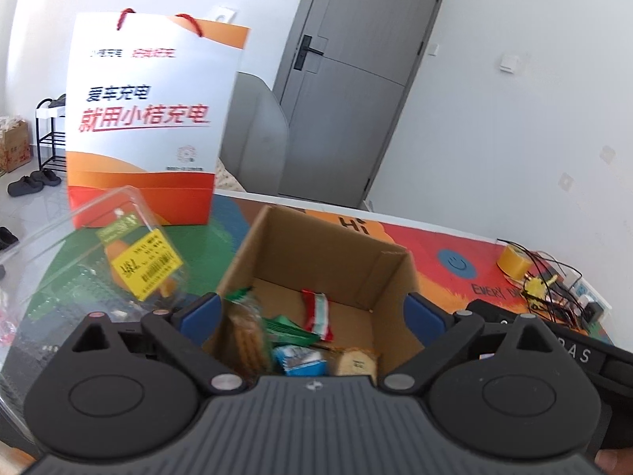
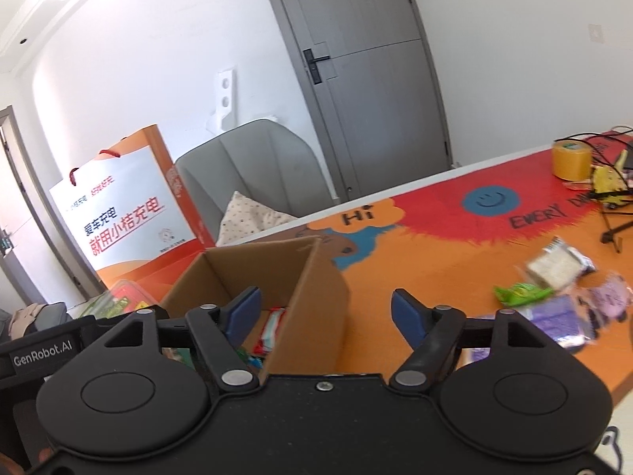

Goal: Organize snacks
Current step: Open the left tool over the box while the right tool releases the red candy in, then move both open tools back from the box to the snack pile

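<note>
Left wrist view: left gripper (image 1: 312, 312) spread wide, nothing between pads, hovering over open cardboard box (image 1: 391, 255) on colourful printed table mat (image 1: 431, 249). Inside box already: red-white-green striped wrapper (image 1: 318, 312), green packet (image 1: 290, 330), blue-white packet (image 1: 300, 360), tan cracker packs (image 1: 247, 334), another beige pack (image 1: 356, 362). Clear plastic clamshell with yellow price label (image 1: 144, 265) lying left of box, orange-white paper gift bag (image 1: 146, 118) standing behind it. Right wrist view: right gripper (image 2: 326, 312) jaws apart, empty, straddling box's right wall. Still loose on mat to right, well apart from box: pale cracker packet (image 2: 556, 267), bright green wrapper (image 2: 522, 293), purple packets (image 2: 561, 316), blurred. Yellow tape roll (image 2: 571, 160) and cables (image 2: 605, 194) further back, not snacks. Judged roughly halfway: several snacks boxed, at least four left outside, clamshell's fate unclear. Next likely a reach right for loose pile.
</note>
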Tool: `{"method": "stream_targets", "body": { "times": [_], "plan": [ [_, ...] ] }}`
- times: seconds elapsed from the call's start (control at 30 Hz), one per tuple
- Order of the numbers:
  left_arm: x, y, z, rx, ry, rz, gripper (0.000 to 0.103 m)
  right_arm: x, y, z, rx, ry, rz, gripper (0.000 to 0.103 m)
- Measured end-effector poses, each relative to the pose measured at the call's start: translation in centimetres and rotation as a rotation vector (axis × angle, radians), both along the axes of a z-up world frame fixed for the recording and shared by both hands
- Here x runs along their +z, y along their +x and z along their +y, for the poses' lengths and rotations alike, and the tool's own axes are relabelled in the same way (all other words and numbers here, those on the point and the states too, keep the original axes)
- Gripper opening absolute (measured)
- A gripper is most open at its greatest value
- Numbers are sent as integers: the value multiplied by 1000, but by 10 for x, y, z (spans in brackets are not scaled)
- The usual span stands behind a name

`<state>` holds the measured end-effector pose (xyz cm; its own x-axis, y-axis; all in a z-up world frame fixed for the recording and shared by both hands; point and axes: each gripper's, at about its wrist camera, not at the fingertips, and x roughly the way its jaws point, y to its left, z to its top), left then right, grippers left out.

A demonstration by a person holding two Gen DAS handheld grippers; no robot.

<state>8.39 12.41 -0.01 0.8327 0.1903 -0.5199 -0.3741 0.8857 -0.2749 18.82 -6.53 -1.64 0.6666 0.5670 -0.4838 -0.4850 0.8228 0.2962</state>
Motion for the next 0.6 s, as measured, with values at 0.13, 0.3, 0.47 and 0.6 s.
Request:
{"method": "stream_targets", "body": {
  "times": [0.13, 0.3, 0.47, 0.6],
  "plan": [
    [0, 6, -15, -20, 12, 3, 98, -3, 0, -19, -26, -2, 6, 85],
    [-1, 12, -33, -53, 15, 1, 98, -5, 1, -45, -52, 17, 14, 89],
    [-1, 18, -50, -80, 16, -4, 98, -7, 2, -68, -92, 19, 9, 90],
    [-1, 24, -63, -104, 14, -2, 98, -8, 2, -85, -122, 22, 6, 91]
  ]
}}
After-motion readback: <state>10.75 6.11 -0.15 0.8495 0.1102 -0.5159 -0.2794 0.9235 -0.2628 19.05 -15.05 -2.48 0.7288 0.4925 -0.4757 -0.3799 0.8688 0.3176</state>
